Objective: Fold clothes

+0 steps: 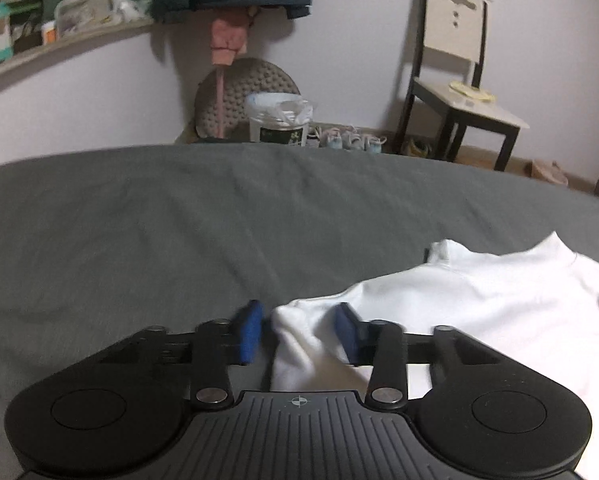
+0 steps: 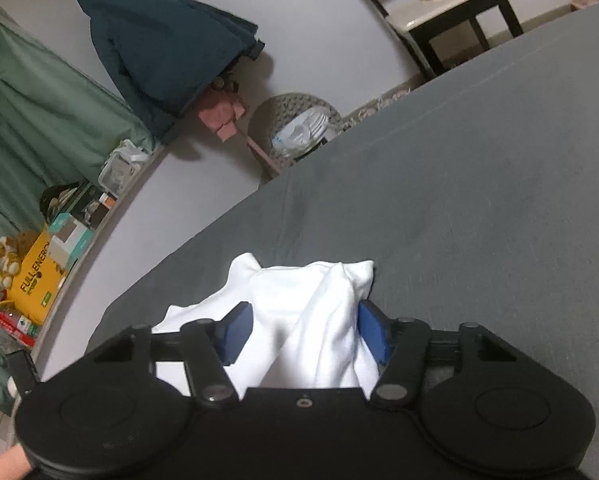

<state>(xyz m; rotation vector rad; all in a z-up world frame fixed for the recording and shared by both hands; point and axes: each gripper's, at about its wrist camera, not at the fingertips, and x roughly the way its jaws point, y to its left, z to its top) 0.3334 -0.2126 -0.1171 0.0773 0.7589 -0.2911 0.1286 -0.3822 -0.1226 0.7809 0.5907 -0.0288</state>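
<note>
A white garment (image 1: 479, 300) lies on the grey bed sheet (image 1: 179, 220) at the lower right of the left wrist view. One of its corners sits between the blue pads of my left gripper (image 1: 299, 330). The left pad stands a little clear of the cloth, so this gripper is open. In the right wrist view a bunched fold of the white garment (image 2: 311, 292) rises between the pads of my right gripper (image 2: 304, 332). Both pads press on it. The grey sheet (image 2: 479, 200) stretches beyond.
Past the bed's far edge stand a chair (image 1: 455, 68), a white bucket (image 1: 279, 120), a round grey cushion (image 1: 227, 96) and small shoes (image 1: 351, 140) on the floor. A shelf with boxes (image 1: 39, 36) runs along the left wall. A dark blue jacket (image 2: 159, 52) hangs there.
</note>
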